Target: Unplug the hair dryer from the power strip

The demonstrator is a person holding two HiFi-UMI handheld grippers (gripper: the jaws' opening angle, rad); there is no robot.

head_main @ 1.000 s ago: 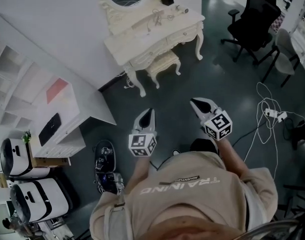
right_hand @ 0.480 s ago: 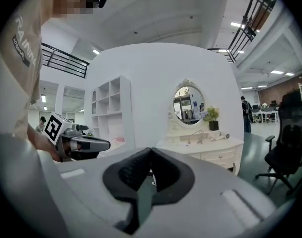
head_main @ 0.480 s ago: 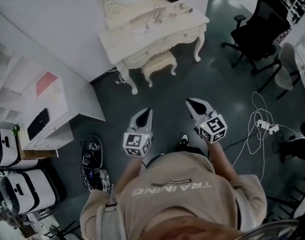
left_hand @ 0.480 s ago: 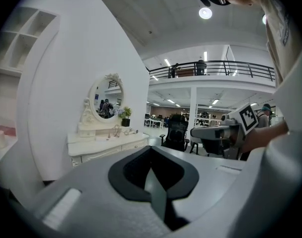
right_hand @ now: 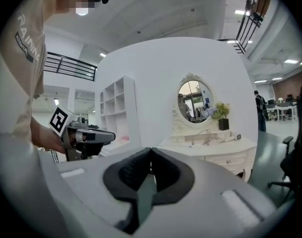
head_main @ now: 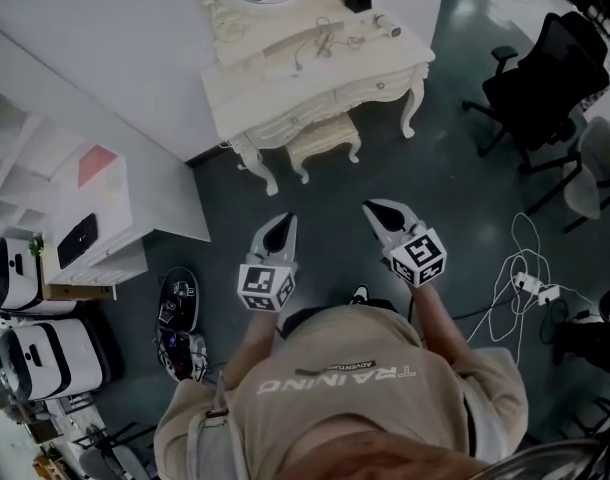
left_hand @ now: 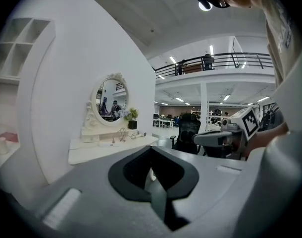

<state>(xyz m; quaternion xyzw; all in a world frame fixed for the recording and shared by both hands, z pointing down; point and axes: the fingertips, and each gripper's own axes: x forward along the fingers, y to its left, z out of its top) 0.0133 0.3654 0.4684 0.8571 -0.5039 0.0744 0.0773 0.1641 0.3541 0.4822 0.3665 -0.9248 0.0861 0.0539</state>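
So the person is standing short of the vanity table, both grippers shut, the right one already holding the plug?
No plug: the right gripper view shows the right gripper shut on nothing. The rest holds: left gripper shut, vanity table ahead.

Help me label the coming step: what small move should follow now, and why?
Probably step toward the dressing table: the hair dryer lies on its top, beyond reach, and the left gripper and right gripper are both shut, holding nothing.
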